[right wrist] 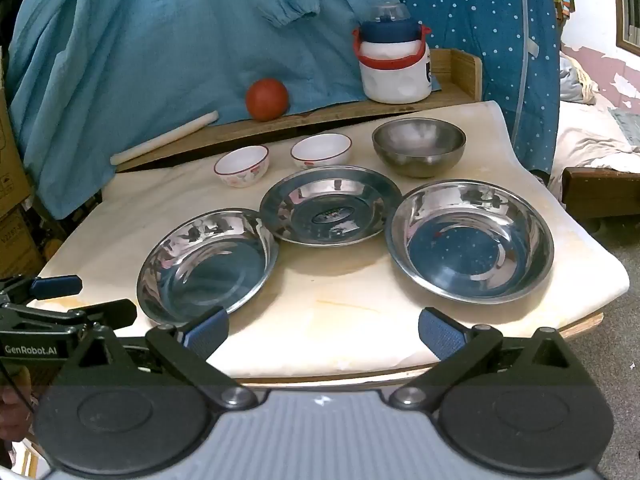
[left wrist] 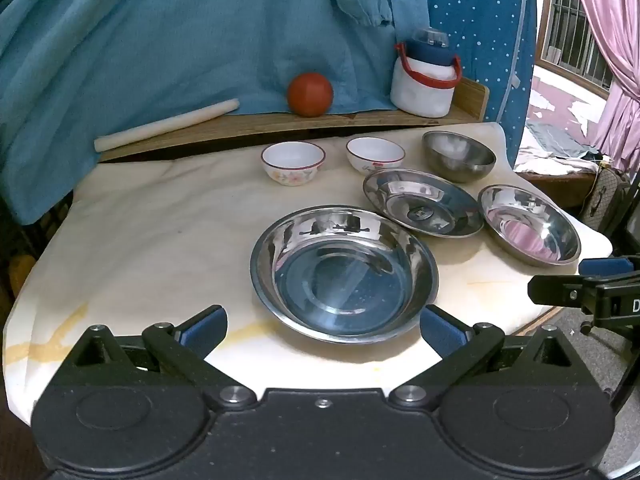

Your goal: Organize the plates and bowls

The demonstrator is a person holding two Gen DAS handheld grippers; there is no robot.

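A small table (right wrist: pixel 360 312) under a pale, yellow-stained sheet stood before blue cloth (left wrist: pixel 160 40) draped over the back, with a wooden shelf (right wrist: pixel 320 114) behind it carrying a red ball (right wrist: pixel 267 99), a white roll (left wrist: pixel 166 125) and a white jug (right wrist: pixel 394 66) with a red handle; pink curtains (left wrist: pixel 616 60) hung off to the right of the left claw. The left claw (left wrist: pixel 323 328) hung over the near edge with its jaws spread wide, empty and touching nothing, and just ahead of it, between its blue pads, sat the near-left steel plate (left wrist: pixel 344 274). The right claw (right wrist: pixel 323 330) was likewise wide apart and empty above the near edge, with bare table straight ahead. From the right claw, the near-left steel plate (right wrist: pixel 208 264) lay ahead to the left, the right steel plate (right wrist: pixel 472 242) ahead to the right, and the middle steel plate (right wrist: pixel 331 205) farther ahead between them, its rim appearing to overlap the left one. Beyond these stood two white bowls with red rims (right wrist: pixel 241 166) (right wrist: pixel 321 151) and a steel bowl (right wrist: pixel 419 146) at the far right. Every dish looked empty.
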